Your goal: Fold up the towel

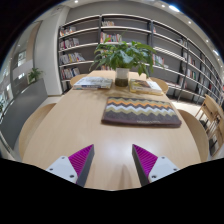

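Gripper [113, 163] spread, holding nothing, above the table [60, 125]. Zigzag towel [141, 111] lies flat well beyond the fingers, before a potted plant [123, 57]. Best approach: drop low, pinch its near edge squarely.

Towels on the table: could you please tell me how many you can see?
1. The striped towel lies folded on the table, beyond the open gripper and in front of the potted plant. Others may be hidden behind the plant.
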`<action>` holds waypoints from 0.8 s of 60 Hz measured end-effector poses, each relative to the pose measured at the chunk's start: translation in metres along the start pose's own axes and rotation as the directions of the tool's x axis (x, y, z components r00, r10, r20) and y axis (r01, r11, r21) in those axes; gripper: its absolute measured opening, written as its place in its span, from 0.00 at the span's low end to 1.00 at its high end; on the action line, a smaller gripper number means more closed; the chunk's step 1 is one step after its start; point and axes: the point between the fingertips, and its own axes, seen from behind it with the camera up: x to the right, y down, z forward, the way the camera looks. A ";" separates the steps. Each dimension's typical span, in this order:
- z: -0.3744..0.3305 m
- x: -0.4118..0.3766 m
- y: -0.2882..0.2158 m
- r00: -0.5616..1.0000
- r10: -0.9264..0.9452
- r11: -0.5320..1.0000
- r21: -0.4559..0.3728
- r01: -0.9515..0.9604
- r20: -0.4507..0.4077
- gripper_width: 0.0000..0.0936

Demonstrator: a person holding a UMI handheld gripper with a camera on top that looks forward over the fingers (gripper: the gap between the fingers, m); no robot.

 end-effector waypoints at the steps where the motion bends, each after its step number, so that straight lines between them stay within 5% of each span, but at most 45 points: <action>1: 0.009 -0.004 -0.006 1.000 0.001 1.000 0.002 -0.001 0.002 0.81; 20: 0.169 -0.025 -0.108 1.000 -0.018 1.000 0.015 0.018 -0.014 0.75; 27: 0.199 -0.013 -0.111 0.998 -0.012 1.000 0.003 0.013 -0.060 0.58; 33: 0.199 0.007 -0.107 0.988 -0.073 0.997 -0.034 0.069 -0.138 0.12; 48: 0.176 0.020 -0.130 0.996 -0.052 0.998 -0.035 0.049 -0.072 0.04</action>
